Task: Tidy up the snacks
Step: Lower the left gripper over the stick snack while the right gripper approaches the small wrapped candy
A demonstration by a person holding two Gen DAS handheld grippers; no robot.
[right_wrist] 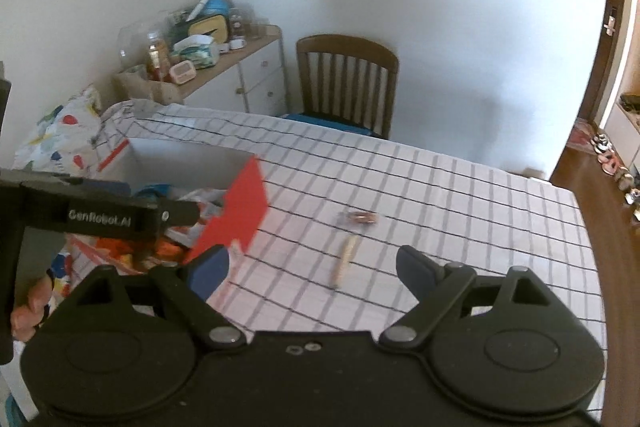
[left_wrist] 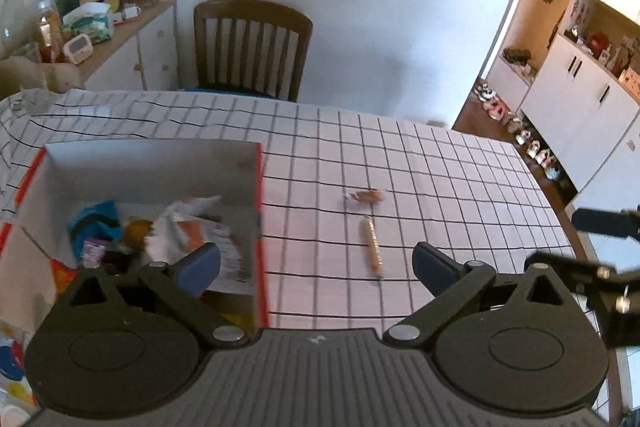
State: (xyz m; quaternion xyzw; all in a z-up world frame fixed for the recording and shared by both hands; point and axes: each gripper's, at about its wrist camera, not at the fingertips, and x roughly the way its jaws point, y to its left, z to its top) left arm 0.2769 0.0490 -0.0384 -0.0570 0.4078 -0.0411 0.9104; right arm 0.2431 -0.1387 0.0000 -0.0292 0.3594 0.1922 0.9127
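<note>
My left hand-held gripper point(left_wrist: 316, 269) hangs wide and empty beside the box point(left_wrist: 256, 183), its left finger over the box's near corner. My right hand-held gripper point(right_wrist: 312, 273) is also spread wide with nothing between its fingers. The box already holds several snack packets point(left_wrist: 188, 231). Two snacks are left on the table point(left_wrist: 440, 167): a long thin stick point(left_wrist: 371, 245) just right of the box, and a small wrapped candy point(left_wrist: 365, 196) just beyond the stick.

Both hand-held grippers face the same two small snacks, so they could bump each other if both go in. The stick is thin and could roll or slip from the pads. A low swing back could catch the box's red wall point(right_wrist: 240, 207). Right of the box the table lies open out to its far edge, with plenty of room.
</note>
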